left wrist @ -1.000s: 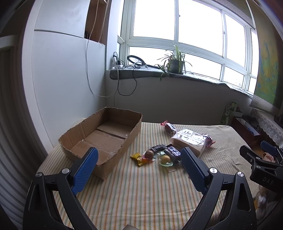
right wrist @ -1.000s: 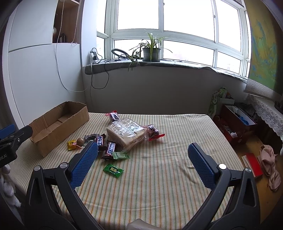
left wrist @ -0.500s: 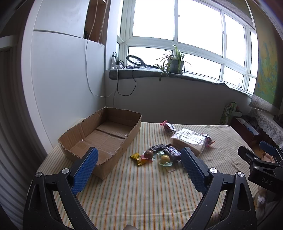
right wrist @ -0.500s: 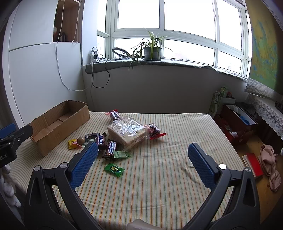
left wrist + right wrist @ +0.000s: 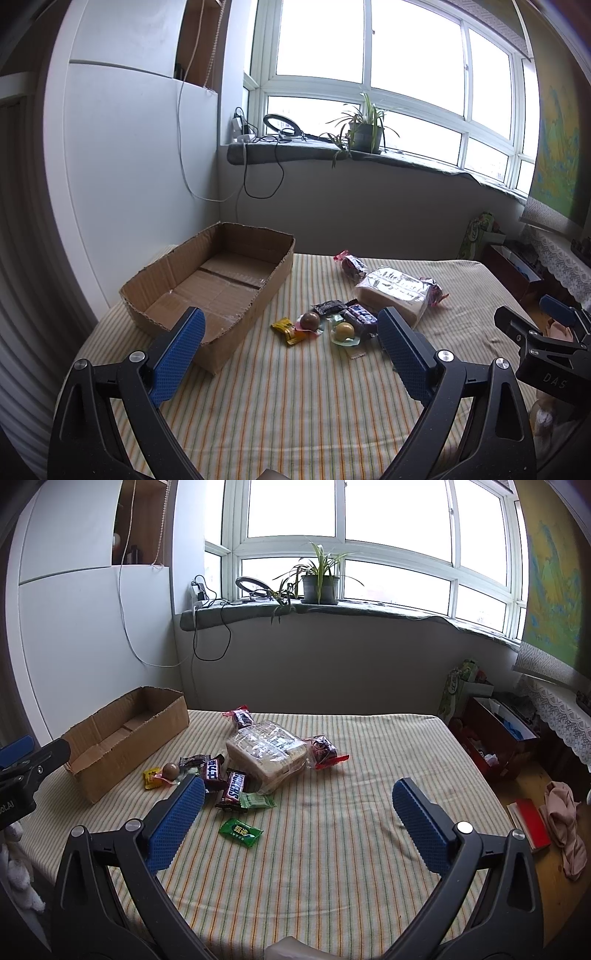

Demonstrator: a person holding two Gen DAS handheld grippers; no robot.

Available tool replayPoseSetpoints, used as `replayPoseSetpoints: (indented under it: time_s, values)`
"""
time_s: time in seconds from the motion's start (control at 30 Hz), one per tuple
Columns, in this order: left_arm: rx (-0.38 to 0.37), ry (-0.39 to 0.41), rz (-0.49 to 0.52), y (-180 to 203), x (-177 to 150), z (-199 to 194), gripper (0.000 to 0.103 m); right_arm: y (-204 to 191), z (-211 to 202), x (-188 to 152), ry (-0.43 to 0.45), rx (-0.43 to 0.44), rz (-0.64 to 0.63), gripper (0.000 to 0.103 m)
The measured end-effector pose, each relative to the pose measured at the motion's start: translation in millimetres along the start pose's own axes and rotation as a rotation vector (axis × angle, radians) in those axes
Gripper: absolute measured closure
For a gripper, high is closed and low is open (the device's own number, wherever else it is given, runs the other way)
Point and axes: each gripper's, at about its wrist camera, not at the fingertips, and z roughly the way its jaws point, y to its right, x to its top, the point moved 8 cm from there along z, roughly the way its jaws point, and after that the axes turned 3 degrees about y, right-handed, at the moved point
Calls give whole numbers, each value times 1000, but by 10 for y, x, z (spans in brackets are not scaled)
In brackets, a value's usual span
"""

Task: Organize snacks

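An empty cardboard box (image 5: pixel 218 280) sits at the table's left; it also shows in the right wrist view (image 5: pixel 125 734). Snacks lie in a cluster to its right: a bagged bread loaf (image 5: pixel 266 755), Snickers bars (image 5: pixel 232 786), a yellow candy (image 5: pixel 286 328), a brown ball (image 5: pixel 309 320), a yellow ball (image 5: pixel 343 329), green packets (image 5: pixel 240 830), red-wrapped snacks (image 5: pixel 325 751). My left gripper (image 5: pixel 291 354) is open and empty, above the table short of the cluster. My right gripper (image 5: pixel 299 819) is open and empty, right of the cluster.
The table has a striped cloth (image 5: pixel 332 849). A wall and a windowsill with a potted plant (image 5: pixel 317 579) lie behind it. Boxes and clothes (image 5: pixel 561 812) lie on the floor at the right. The other gripper shows at each view's edge (image 5: pixel 546 347).
Both views have shifted slightly; the snacks sit a little lower and nearer in frame. Both grippers stay open and empty.
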Motion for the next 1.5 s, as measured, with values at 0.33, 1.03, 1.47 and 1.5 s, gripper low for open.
replayPoseSetpoints:
  time_s: [0.33, 1.03, 1.47, 1.5]
  values:
    - [-2, -4, -2, 12, -11, 20, 9, 23, 27, -37, -13, -1, 5, 0]
    - [-63, -102, -11, 20, -280, 329, 9, 27, 330, -337, -113, 109, 13, 0]
    - [-183, -220, -2, 220, -531, 691, 41, -222, 653, -631, -228, 323, -12, 30]
    - [-191, -227, -2, 238, -537, 731, 43, -247, 667, -643, -234, 333, -25, 30]
